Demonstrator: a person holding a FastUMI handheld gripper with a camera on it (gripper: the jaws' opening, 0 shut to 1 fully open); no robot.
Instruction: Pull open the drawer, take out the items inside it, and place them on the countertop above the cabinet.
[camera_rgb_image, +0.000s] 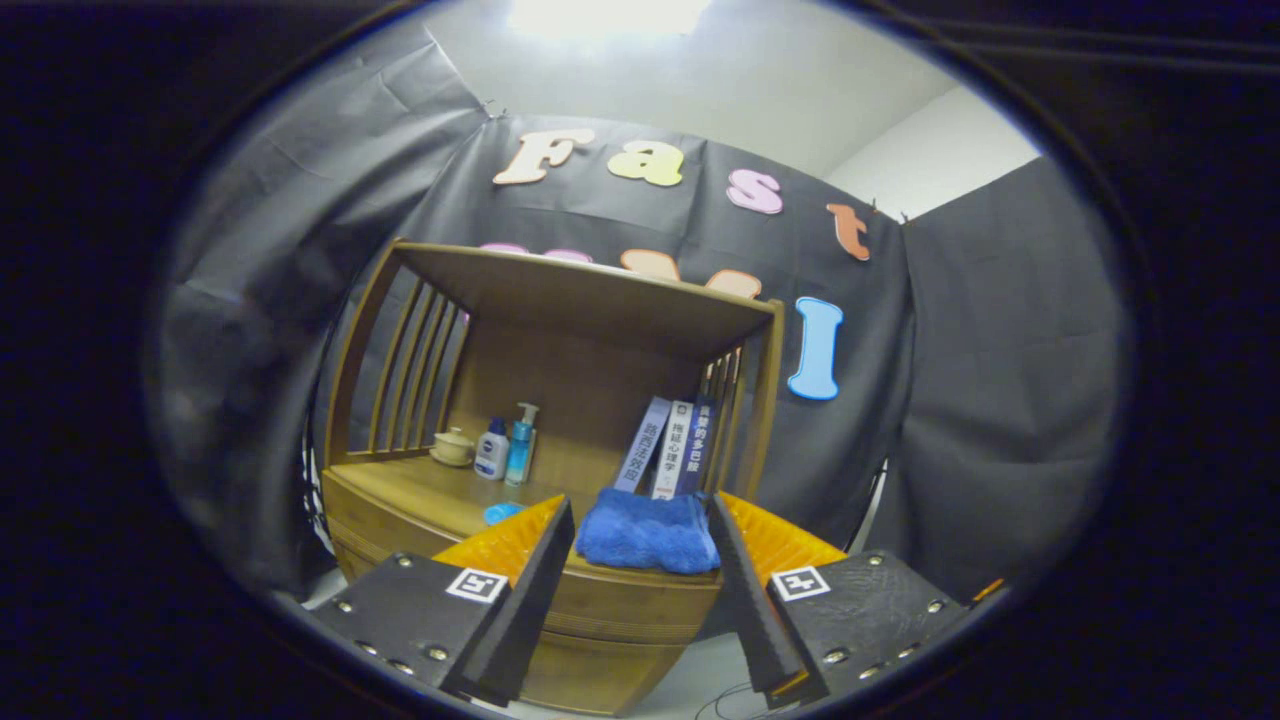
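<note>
The tool (640, 575) stood released, its two fingers (520, 590) spread wide and gripping nothing; a folded blue towel (648, 532) lay on the tabletop (420, 490) of the wooden cabinet (600, 620), seen between the fingers and just ahead of them; behind it leaned three books (668, 448); to the left stood two bottles (508, 448) and a small lidded cup (453, 446); a small blue thing (501, 513) lay near the left finger.

The folded blue towel (648, 535) lies at the wooden countertop's (420, 490) front edge, right of a small blue item (502, 513), before three leaning books (670, 448).
</note>
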